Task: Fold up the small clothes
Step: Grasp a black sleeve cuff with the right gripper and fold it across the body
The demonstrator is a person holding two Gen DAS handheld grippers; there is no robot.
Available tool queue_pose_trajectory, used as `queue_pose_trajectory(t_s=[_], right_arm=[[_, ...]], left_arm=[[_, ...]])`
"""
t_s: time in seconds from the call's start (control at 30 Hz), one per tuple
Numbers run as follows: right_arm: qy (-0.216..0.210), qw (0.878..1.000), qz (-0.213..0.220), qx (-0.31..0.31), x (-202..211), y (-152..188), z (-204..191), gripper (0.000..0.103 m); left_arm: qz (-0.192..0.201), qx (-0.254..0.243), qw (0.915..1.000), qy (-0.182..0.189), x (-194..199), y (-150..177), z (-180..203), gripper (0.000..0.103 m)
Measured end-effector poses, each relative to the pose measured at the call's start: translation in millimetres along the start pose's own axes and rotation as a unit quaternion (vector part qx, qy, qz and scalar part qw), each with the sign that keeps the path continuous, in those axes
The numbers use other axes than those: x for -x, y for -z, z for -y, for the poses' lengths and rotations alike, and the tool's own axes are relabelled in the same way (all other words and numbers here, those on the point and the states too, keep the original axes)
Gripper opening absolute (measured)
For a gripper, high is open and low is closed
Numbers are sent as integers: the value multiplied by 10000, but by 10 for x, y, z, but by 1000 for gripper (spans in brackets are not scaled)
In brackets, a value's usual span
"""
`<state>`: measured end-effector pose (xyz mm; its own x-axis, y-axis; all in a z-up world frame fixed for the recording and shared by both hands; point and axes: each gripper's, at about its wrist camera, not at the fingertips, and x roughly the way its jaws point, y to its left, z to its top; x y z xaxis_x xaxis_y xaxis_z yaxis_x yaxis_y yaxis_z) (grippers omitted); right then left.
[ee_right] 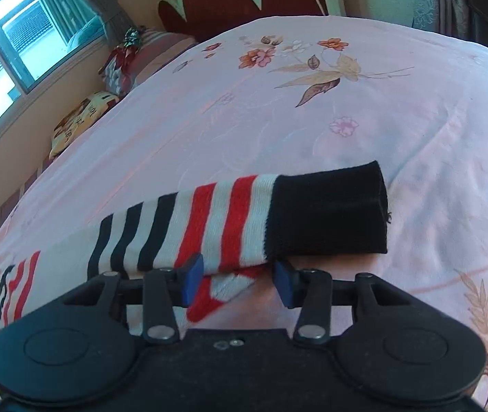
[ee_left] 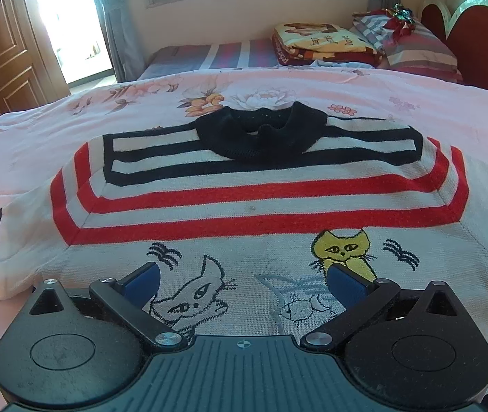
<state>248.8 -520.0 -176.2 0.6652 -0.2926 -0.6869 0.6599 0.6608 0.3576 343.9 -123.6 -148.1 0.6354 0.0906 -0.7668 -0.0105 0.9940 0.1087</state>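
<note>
A small white knit sweater [ee_left: 244, 206] lies face up on the pink floral quilt [ee_left: 31, 144], black collar [ee_left: 261, 134] at the far end, with red and black stripes and cat pictures. My left gripper [ee_left: 244, 274] hovers open over the sweater's lower front, nothing between its blue pads. In the right wrist view one striped sleeve [ee_right: 209, 219] with a black cuff [ee_right: 329, 213] lies flat. My right gripper [ee_right: 239, 279] straddles the sleeve's near edge. A folded bit of sleeve sits between the jaws; the left pad [ee_right: 192, 274] touches it, the right pad [ee_right: 285, 281] stands apart.
Folded blankets [ee_left: 323, 43] and a striped pillow [ee_left: 415, 48] lie at the bed's far end by the red headboard [ee_left: 477, 44]. A wooden door [ee_left: 0, 51] stands at the left. Bare quilt [ee_right: 347, 120] stretches beyond the sleeve.
</note>
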Motion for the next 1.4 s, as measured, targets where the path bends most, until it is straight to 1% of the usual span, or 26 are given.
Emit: queue_pose_trajectory(t_s=[0.03, 0.1, 0.17, 0.23, 0.3, 0.4, 0.5, 0.57, 0.63, 0.73, 0.83, 0.87, 0.9, 0.93, 0.97, 1.0, 1.03, 1.13, 1.2, 1.23, 1.27, 1.33, 1.4], right_arm=[[4, 10000, 25, -18, -22, -24, 7, 32], [-45, 10000, 80, 36, -25, -36, -20, 23], [-107, 9995, 186, 211, 4, -44, -90, 18], [-220, 9975, 361, 568, 109, -30, -243, 17], [-416, 9927, 487, 1022, 229, -12, -470, 17], [-899, 9767, 663, 1832, 432, 63, -959, 17], [-1576, 9549, 584, 2448, 590, 283, -1512, 17], [-2012, 9380, 387, 2795, 621, 514, -1871, 17], [-2376, 9234, 58, 3015, 595, 787, -2190, 17], [-2704, 9056, -477, 3233, 513, 1198, -2540, 18], [-2730, 8853, -975, 3636, 401, 1602, -2839, 25], [-2699, 8811, -1061, 3735, 384, 1709, -2891, 33], [-2718, 8776, -1004, 3819, 417, 1754, -2914, 49], [-2832, 8722, -968, 3869, 520, 1803, -2887, 57], [-2989, 8674, -968, 3860, 605, 1779, -2866, 67], [-3114, 8638, -948, 3846, 693, 1737, -2819, 65], [-3130, 8637, -875, 3852, 776, 1685, -2763, 63], [-2860, 8722, -466, 3940, 981, 1529, -2530, 63], [-2586, 8796, -326, 3980, 1023, 1436, -2362, 64], [-2454, 8841, -300, 3965, 1021, 1396, -2269, 64], [-2332, 8893, -290, 3924, 1012, 1364, -2181, 65], [-2076, 9006, -284, 3809, 971, 1317, -2011, 65], [-1888, 9105, -345, 3662, 912, 1285, -1885, 65]], left_arm=[[-3, -1, 10000, -8, -13, 3, -4, 103], [-3, -26, 10000, -95, -33, 8, -11, 103], [27, -77, 9998, -164, -36, 8, -18, 103], [59, -70, 9999, -118, -23, -4, -54, 103], [92, 68, 9999, -3, 4, -33, -113, 103], [120, 243, 9996, 110, 49, -102, -203, 103], [158, 353, 9990, 228, 122, -180, -324, 103], [137, 534, 9981, 292, 169, -221, -453, 103], [114, 770, 9965, 306, 208, -236, -606, 103], [113, 1155, 9924, 410, 224, -212, -831, 103], [36, 1279, 9903, 540, 160, -174, -925, 103], [-3, 1269, 9899, 636, 129, -154, -928, 103], [-65, 1258, 9891, 766, 94, -138, -922, 103], [-129, 1268, 9875, 926, 56, -120, -913, 103], [-214, 1298, 9855, 1076, 7, -103, -904, 103], [-299, 1344, 9829, 1226, -41, -89, -891, 103], [-369, 1421, 9792, 1404, -88, -76, -881, 103], [-527, 1583, 9674, 1906, -213, -47, -785, 103], [-711, 1586, 9630, 2061, -315, -9, -679, 103], [-780, 1628, 9594, 2165, -368, 21, -641, 103], [-792, 1693, 9565, 2242, -398, 52, -611, 103], [-662, 1830, 9519, 2368, -389, 76, -580, 102], [-623, 2057, 9422, 2569, -408, 68, -575, 102]])
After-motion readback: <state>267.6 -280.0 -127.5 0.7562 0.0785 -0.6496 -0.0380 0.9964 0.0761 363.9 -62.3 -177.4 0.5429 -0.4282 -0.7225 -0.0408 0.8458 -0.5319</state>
